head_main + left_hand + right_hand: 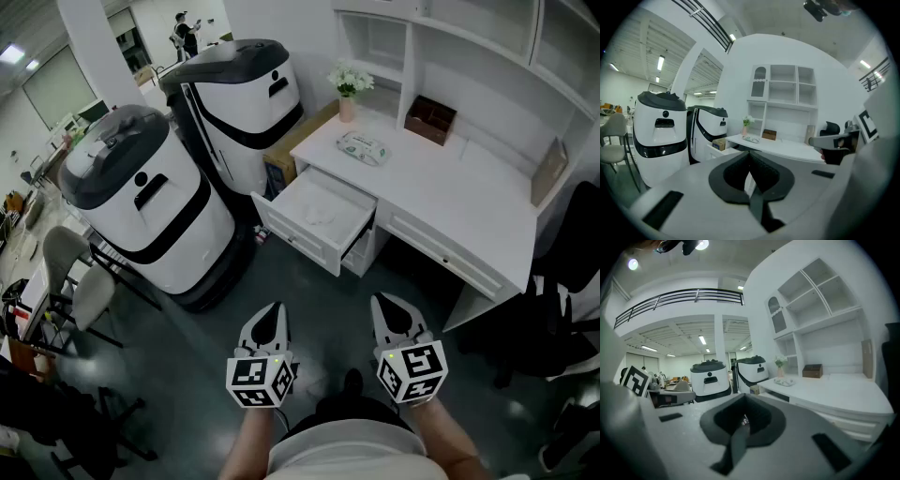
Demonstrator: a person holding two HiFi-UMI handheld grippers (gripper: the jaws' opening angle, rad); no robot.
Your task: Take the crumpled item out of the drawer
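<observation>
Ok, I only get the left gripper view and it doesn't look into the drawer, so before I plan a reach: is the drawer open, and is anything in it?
Observer: Yes. From the head view the drawer is pulled out of the desk, and a crumpled white item lies on its bottom.
Operator: Is the right gripper free?
Observer: Its own view shows the right gripper shut, with nothing between its jaws.
Operator: How close are we?
Observer: Not at it. The right and the left gripper both hang over the dark floor near the person, apart from the drawer ahead.
</observation>
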